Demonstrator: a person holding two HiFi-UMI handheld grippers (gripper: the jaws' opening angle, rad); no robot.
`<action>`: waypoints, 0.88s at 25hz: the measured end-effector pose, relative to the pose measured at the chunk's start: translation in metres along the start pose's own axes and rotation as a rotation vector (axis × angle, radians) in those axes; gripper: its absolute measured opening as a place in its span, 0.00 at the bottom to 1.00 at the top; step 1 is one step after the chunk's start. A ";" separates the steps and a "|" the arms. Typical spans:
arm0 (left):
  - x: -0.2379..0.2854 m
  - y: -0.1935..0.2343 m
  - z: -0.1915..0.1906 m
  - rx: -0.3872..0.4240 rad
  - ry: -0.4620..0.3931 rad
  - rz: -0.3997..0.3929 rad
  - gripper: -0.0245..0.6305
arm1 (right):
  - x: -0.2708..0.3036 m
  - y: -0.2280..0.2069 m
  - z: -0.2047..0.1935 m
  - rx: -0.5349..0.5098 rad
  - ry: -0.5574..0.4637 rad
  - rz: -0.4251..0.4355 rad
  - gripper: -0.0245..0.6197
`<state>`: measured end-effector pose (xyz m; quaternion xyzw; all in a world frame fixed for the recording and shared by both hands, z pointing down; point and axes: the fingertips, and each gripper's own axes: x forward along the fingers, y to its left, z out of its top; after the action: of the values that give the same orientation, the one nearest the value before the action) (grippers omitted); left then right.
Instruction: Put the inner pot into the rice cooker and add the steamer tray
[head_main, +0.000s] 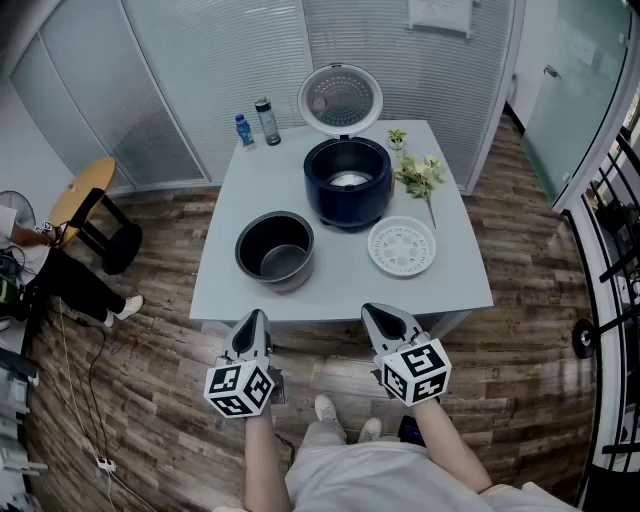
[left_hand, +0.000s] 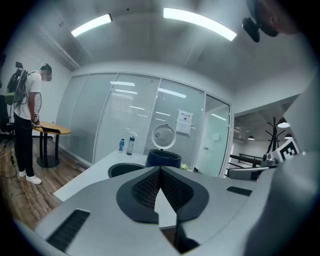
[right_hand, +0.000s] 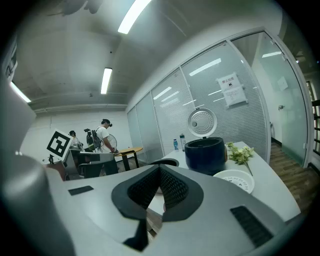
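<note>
Head view: both grippers sit short of the worktop's (head_main: 255, 175) near edge, with neither one over it. The left gripper (head_main: 254, 322) has its jaws pressed together with nothing between them, and the right gripper (head_main: 388, 318) is the same, closed and empty. Both gripper views show the pads meeting along the centre line. The inner pot (head_main: 275, 250) stands upright, mouth up, on the near-left part of the worktop, almost straight ahead of the left jaws and a touch to their right. The rice cooker (head_main: 348, 182) is behind the pot and to its right, well inside the worktop, with its lid (head_main: 340, 100) swung up and the cavity open. The steamer tray (head_main: 402, 246) lies flat to the right of the pot and just in front of the cooker, nearly dead ahead of the right jaws. So the left gripper is nearer the pot and the right is nearer the tray. The pot is round, so there's no long axis to line up with; any point on the rim works, and the near rim is closest. My read: nothing is seated, so the pot goes first. The left jaws need to open before they reach the rim, then carry the pot back and to the right into the cooker. Flowers (head_main: 418, 172) and bottles (head_main: 256, 124) sit on the far side, clear of that path.
</note>
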<state>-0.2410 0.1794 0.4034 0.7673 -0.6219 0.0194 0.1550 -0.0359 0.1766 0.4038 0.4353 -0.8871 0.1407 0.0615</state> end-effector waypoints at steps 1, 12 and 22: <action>0.001 0.000 0.000 -0.009 -0.002 0.006 0.05 | 0.002 -0.003 0.000 -0.003 -0.001 0.001 0.06; -0.019 0.010 -0.016 -0.036 -0.001 0.051 0.05 | 0.004 0.006 -0.011 0.015 -0.003 0.032 0.06; -0.016 0.003 -0.020 -0.054 0.018 0.026 0.40 | -0.006 0.016 -0.012 0.039 0.014 0.108 0.41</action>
<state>-0.2445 0.1995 0.4191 0.7544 -0.6309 0.0118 0.1810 -0.0452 0.1939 0.4103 0.3870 -0.9058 0.1643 0.0515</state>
